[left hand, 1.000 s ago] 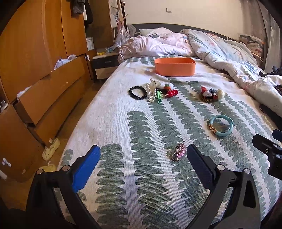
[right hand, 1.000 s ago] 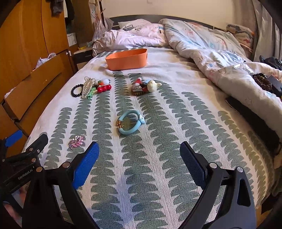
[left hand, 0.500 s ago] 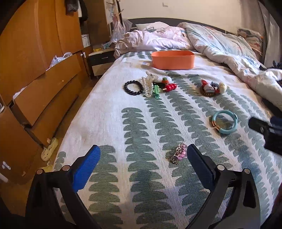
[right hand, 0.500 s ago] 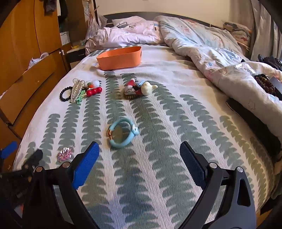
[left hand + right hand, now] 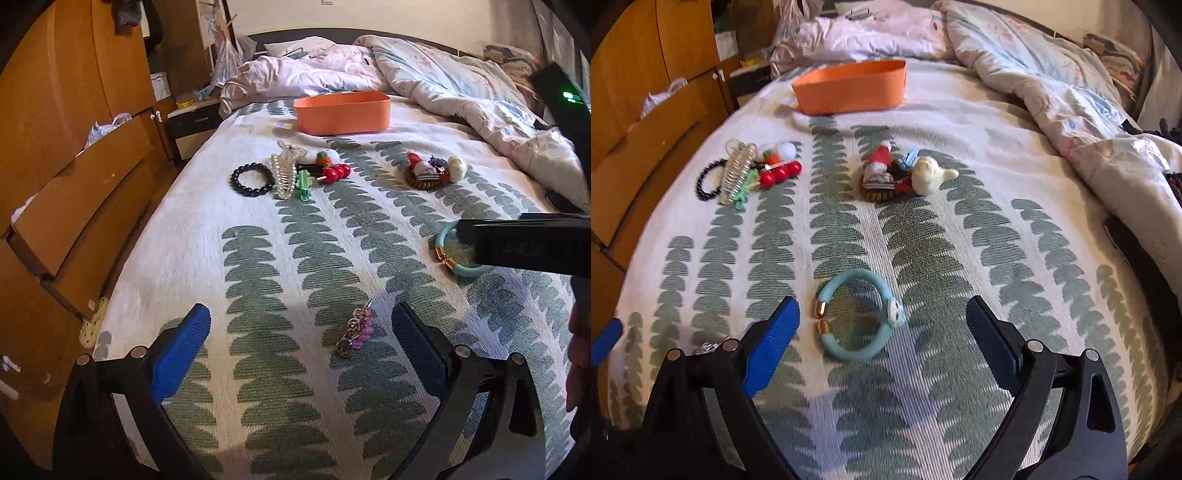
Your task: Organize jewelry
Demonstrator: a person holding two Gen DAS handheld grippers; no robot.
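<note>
The left gripper [image 5: 301, 343] hangs over the near edge of the bed [image 5: 207, 258] with its blue pads spread wide and nothing between them; the pink chain charm [image 5: 356, 332] lies on the cover just inside the right pad, light, limp and likely to slump or snag, so I judge a pinch across its bunched middle safest; toward the far left of the bed sit the black bead bracelet [image 5: 252, 180], the clear pearl claw clip [image 5: 285, 173], a green clip [image 5: 304, 184] and the red berry piece [image 5: 336, 172], crowded and touching, so their edges are hard to separate; the orange bin [image 5: 341, 112] stands near the far edge, its inside hidden by its wall; the right gripper [image 5: 882, 345] is likewise spread and empty, with the teal bangle [image 5: 860, 319] lying flat between its pads, nearer the left one; the bangle looks stiff, smooth and light, open at the gold-capped ends [image 5: 822, 317], so gripping across the plain tube opposite the little animal face seems best; farther on, the pile of hair ties and a cream figure [image 5: 905, 175] is blurred; in the left view the right tool's black body covers part of the bangle
</note>
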